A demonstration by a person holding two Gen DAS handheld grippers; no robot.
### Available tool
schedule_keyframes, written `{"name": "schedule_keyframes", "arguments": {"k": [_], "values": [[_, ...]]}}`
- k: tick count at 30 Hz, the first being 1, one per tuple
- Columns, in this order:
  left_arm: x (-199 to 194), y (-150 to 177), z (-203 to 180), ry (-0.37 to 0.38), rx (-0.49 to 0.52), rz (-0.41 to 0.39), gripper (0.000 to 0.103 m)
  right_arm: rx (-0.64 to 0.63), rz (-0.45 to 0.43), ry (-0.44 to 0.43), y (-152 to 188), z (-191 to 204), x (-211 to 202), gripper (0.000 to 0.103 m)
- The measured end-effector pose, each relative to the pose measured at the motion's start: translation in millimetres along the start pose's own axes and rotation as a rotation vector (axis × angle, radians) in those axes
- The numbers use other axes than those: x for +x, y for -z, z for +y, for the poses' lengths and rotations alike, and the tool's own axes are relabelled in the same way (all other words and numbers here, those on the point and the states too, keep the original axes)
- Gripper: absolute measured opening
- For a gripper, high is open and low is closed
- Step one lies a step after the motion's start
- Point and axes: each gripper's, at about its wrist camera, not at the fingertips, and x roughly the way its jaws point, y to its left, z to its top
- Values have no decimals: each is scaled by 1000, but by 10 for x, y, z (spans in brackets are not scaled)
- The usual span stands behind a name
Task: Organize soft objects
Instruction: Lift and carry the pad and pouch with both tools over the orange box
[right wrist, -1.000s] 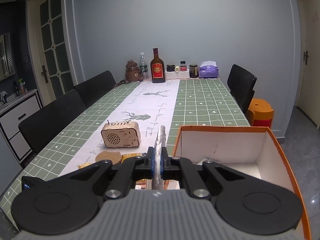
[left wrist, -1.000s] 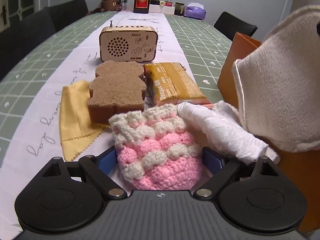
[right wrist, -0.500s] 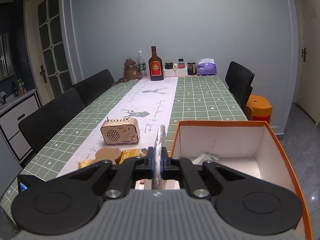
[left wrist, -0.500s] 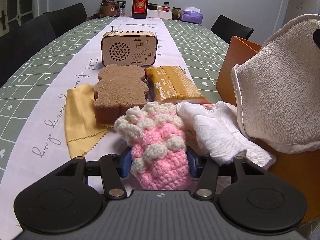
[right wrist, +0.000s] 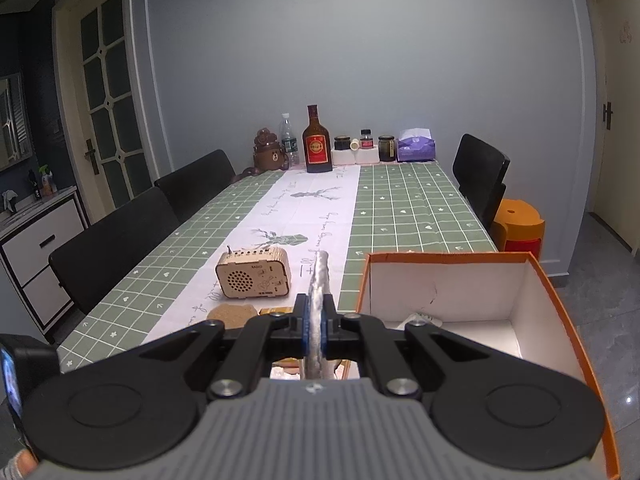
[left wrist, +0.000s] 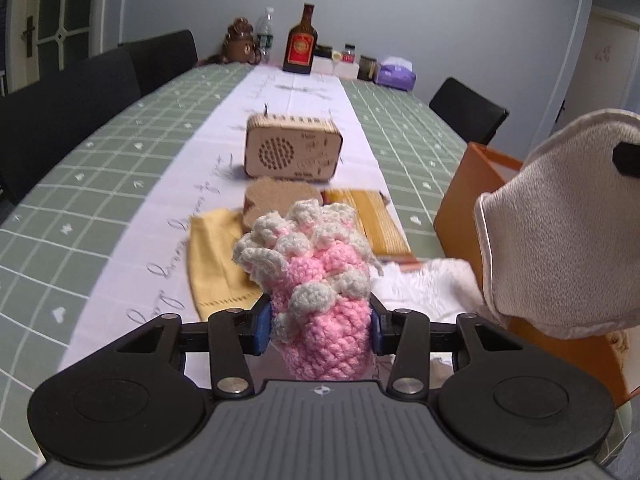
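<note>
My left gripper (left wrist: 318, 320) holds a pink and cream crochet pouch (left wrist: 316, 264) lifted off the table; its jaws are closing and the blue pads press the pouch's sides. My right gripper (right wrist: 316, 320) is shut on a beige cloth (right wrist: 321, 276), seen edge-on, beside the orange box (right wrist: 452, 258). In the left wrist view that beige cloth (left wrist: 560, 220) hangs at the right, over the orange box (left wrist: 468, 200). A white cloth (left wrist: 424, 288), a yellow cloth (left wrist: 212, 256) and a brown bear-shaped sponge (left wrist: 276, 196) lie on the table.
A wooden radio (left wrist: 294, 154) stands behind the sponge, a yellow packet (left wrist: 380, 216) beside it. Something white (right wrist: 420, 318) lies in the box. A bottle (right wrist: 317, 144), jars and a tissue pack (right wrist: 415, 148) line the far end. Black chairs (right wrist: 120, 236) flank the table.
The left gripper's jaws closed in on the crochet pouch, squeezing it narrow, and lifted it off the table. The right gripper with the beige cloth stayed shut and rose slightly by the box.
</note>
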Motion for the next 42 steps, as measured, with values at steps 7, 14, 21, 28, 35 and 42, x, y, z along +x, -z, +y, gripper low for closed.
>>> {"name": "schedule_keyframes", "arguments": {"k": [7, 14, 21, 28, 35, 42], "values": [[-282, -257, -6, -24, -2, -97, 51, 2, -52, 4, -130, -6, -224, 3], [-350, -508, -178, 16, 11, -156, 51, -14, -105, 59, -363, -144, -390, 3], [-297, -717, -602, 105, 58, -186, 52, -78, -96, 102, -548, -396, -308, 3], [-26, -747, -1147, 160, 149, -165, 52, -45, -27, 11, -532, -861, 16, 3], [401, -699, -1497, 183, 179, -109, 52, 0, 40, -125, -404, -1384, 592, 3], [560, -639, -1510, 155, 155, -72, 52, -43, 134, -97, -284, -1747, 1145, 3]]}}
